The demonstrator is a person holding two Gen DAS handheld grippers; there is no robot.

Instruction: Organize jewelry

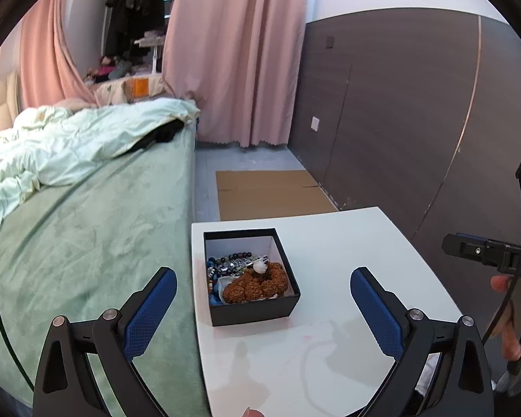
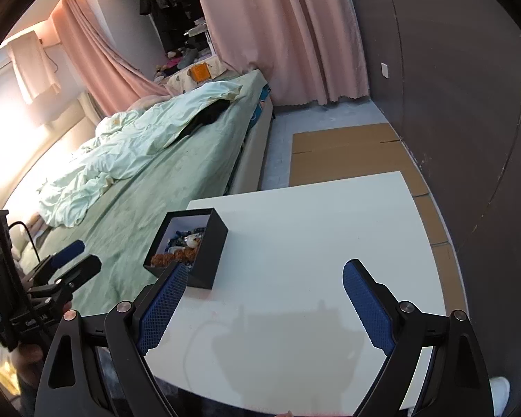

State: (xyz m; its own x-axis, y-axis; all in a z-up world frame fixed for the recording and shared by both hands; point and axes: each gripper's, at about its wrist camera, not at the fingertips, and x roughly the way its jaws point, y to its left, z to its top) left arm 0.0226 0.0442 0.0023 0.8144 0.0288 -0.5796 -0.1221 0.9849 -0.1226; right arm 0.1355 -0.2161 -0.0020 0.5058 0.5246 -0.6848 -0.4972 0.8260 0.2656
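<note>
A black square box (image 1: 257, 307) with a white lining stands on the white table (image 1: 347, 278) near its left edge. It holds a brown knobbly bead bracelet (image 1: 257, 283), dark and blue bead strings (image 1: 225, 264) and a small white piece (image 1: 260, 267). My left gripper (image 1: 264, 274) is open and empty, raised in front of the box. The box also shows in the right wrist view (image 2: 208, 253), left of my right gripper (image 2: 264, 278), which is open and empty above the table (image 2: 312, 236). The right gripper shows at the left view's right edge (image 1: 469, 250).
A bed with a green cover (image 1: 87, 226) and a rumpled pale duvet (image 1: 69, 146) runs along the table's left side. Flat cardboard (image 1: 271, 191) lies on the floor beyond the table. A dark panelled wall (image 1: 399, 121) stands at the right, pink curtains (image 1: 236, 52) behind.
</note>
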